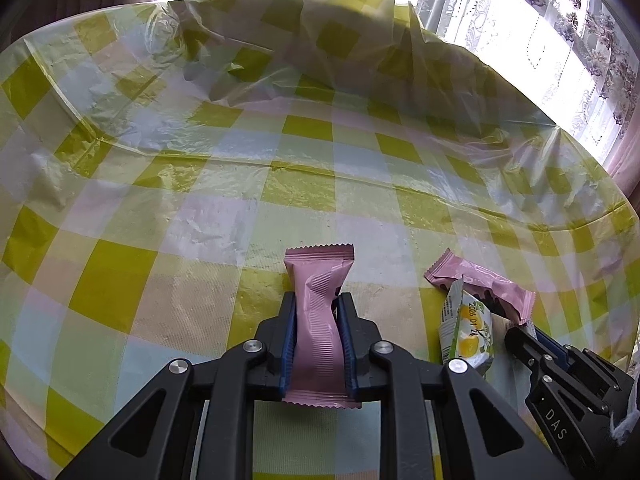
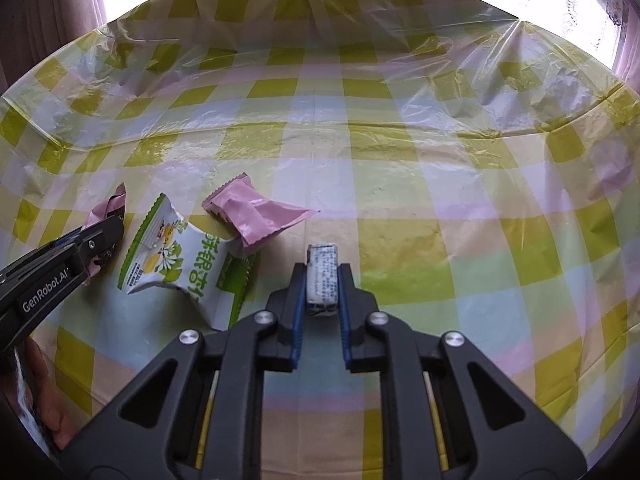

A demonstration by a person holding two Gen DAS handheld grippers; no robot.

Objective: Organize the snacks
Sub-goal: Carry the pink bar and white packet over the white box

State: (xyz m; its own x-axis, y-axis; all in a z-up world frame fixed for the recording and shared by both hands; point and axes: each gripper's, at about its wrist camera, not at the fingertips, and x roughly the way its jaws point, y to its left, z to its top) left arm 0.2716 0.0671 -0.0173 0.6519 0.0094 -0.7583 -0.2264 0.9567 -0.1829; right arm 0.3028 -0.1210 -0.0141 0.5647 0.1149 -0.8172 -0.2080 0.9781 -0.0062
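The left gripper [image 1: 318, 304] pinches a pink snack packet [image 1: 318, 320] over the checked tablecloth [image 1: 160, 240]; the right gripper [image 2: 322, 276] pinches a small white wrapped snack [image 2: 322, 276]. A green-white packet [image 2: 176, 256] and another pink packet [image 2: 256, 212] lie between them.

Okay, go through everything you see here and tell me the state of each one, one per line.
Left tongs: shut on a pink snack packet.
Right tongs: shut on a small white wrapped snack.
Second pink packet: lying loose on the tablecloth, crumpled.
White-and-green lemon-print packet: lying flat, unheld.
Checked plastic tablecloth: wrinkled.
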